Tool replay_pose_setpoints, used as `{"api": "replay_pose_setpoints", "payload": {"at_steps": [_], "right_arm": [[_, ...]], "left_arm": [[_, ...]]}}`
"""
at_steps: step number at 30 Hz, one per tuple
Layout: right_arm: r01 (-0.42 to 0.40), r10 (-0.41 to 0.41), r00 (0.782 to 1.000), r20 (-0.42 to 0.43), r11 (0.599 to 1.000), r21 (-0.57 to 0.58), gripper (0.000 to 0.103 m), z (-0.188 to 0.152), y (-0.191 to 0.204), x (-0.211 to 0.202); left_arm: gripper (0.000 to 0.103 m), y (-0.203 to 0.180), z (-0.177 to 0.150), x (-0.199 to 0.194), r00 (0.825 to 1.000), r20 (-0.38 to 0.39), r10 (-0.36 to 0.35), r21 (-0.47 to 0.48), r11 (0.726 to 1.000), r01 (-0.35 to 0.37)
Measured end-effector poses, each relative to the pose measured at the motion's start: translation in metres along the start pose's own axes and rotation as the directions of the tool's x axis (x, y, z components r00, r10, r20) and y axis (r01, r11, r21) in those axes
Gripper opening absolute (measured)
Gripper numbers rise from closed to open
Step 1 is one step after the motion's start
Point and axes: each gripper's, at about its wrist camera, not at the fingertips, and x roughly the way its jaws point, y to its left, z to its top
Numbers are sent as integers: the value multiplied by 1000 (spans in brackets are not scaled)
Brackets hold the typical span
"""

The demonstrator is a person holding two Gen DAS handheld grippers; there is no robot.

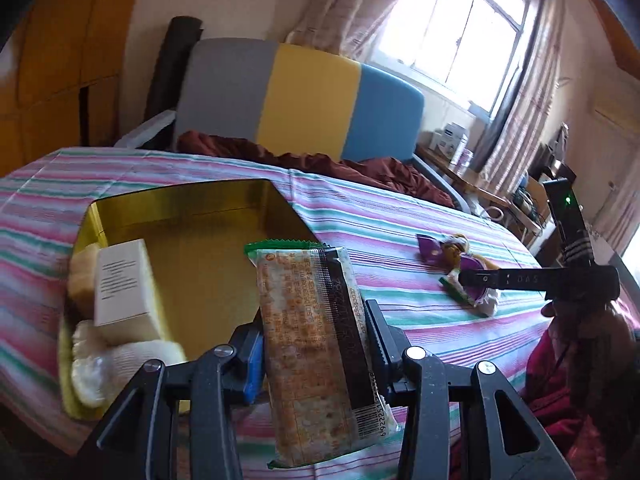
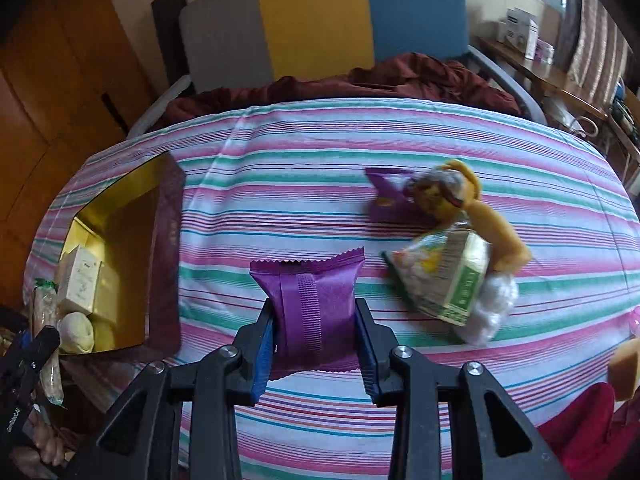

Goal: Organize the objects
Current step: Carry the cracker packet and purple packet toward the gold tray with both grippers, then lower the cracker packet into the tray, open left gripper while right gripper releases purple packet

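Observation:
My left gripper [image 1: 316,344] is shut on a long clear-wrapped cracker packet [image 1: 316,344] and holds it beside the near right corner of an open gold-lined box [image 1: 208,216]. The box holds a white carton [image 1: 128,284] and pale soft items [image 1: 116,364]. My right gripper [image 2: 316,340] is shut on a purple snack packet [image 2: 312,308] just above the striped cloth [image 2: 360,144]. The box also shows at the left of the right wrist view [image 2: 164,240], with the left gripper [image 2: 32,356] and its packet at its near end.
On the cloth right of centre lie a second purple packet [image 2: 390,196], a yellow plush toy [image 2: 476,208], a green-labelled bag [image 2: 444,276] and a clear bag [image 2: 492,308]. A grey, yellow and blue chair back [image 2: 320,20] and dark red fabric [image 2: 400,76] stand behind the table.

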Motion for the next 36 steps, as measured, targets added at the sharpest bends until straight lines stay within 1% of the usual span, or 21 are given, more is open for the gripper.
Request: {"api": "replay_pose_setpoints", "payload": {"at_steps": [4,8,11,14,19,23,26,28,31,34,36], "right_arm": [[-79,79,997,-4,995,-55,36,5,43,12],[-158,158,987,-12,981,-115,36,8,83,16],[-188,187,982,-20,966,-179,36,7,115,21],[-209,206,978,-37,951,-229,36,6,141,28],[-226,210,974,-87,935,-274,36,0,171,48],[-231,200,971,-131,922,-309,36,-8,192,66],[-241,194,967,-168,911,-336,36,-14,206,79],[-246,191,964,-185,903,-351,36,-18,213,86],[-252,186,961,-204,892,-375,36,-24,224,94],[-257,183,960,-214,880,-400,36,-29,233,98],[-261,183,958,-219,872,-413,36,-31,236,100]], "left_arm": [[43,33,0,-18,997,16,69,-60,996,-68],[43,68,-1,-33,988,28,154,-115,982,-150],[43,88,-3,-41,981,31,192,-156,970,-185],[43,98,-4,-43,975,28,220,-171,962,-212],[43,107,2,-45,975,32,222,-189,959,-212],[43,118,22,-38,977,26,211,-216,955,-201],[44,126,42,-30,980,23,196,-228,956,-186],[44,131,58,-21,983,23,183,-222,959,-173],[44,138,81,1,983,9,185,-233,956,-178],[44,152,100,28,982,-21,190,-255,948,-189],[44,162,107,41,981,-35,193,-299,934,-194]]}}
